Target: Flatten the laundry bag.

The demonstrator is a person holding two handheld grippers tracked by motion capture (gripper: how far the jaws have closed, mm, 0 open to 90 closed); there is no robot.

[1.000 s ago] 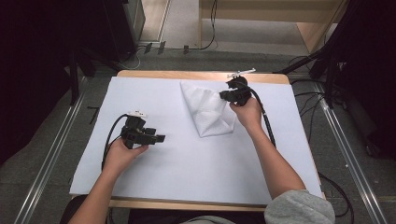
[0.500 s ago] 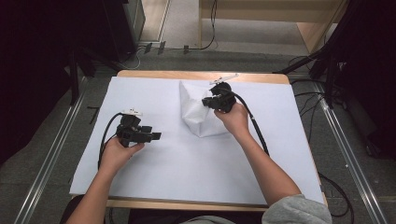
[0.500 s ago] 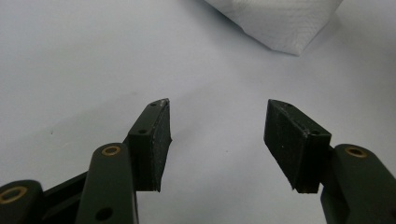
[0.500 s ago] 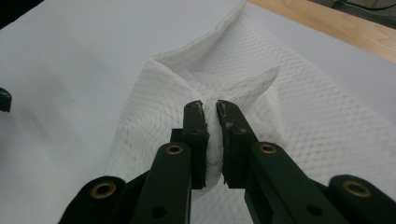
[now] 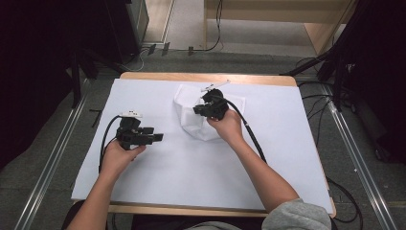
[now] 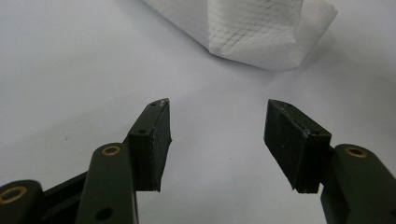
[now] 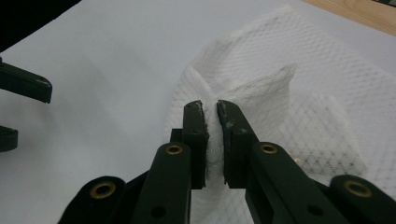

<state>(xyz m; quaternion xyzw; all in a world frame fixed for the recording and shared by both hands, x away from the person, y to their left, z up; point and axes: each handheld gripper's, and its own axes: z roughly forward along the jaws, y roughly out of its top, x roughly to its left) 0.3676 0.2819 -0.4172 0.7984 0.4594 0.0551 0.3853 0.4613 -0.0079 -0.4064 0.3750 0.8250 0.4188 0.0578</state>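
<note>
From the high view, the person is holding the right gripper [image 5: 203,109] over a white waffle-weave cloth [image 5: 191,125] lying on the far middle of the white table cover [image 5: 191,177], while the left gripper [image 5: 152,138] is hovering nearer the person, well apart from the cloth and pointing toward it.

In the left gripper view, the jaws are standing wide apart with nothing between the pads [image 6: 161,142]; the folded cloth corner [image 6: 261,35] is lying ahead of the fingertips, slightly toward the right-hand jaw, with bare cover between.

In the right gripper view, the jaws are pinching a raised ridge of the cloth [image 7: 212,140] between the pads [image 7: 198,144], the fabric bunching up past the fingertips while the rest is spreading flat beyond them. The other gripper's jaws are showing at the left edge.

This looks like a fold or lift in progress. To do it well, the pinch should be holding a full bite of fabric, the pull should be going slowly so the ridge is not slipping out, and the open gripper should be closing in on a free corner to steady it.
</note>
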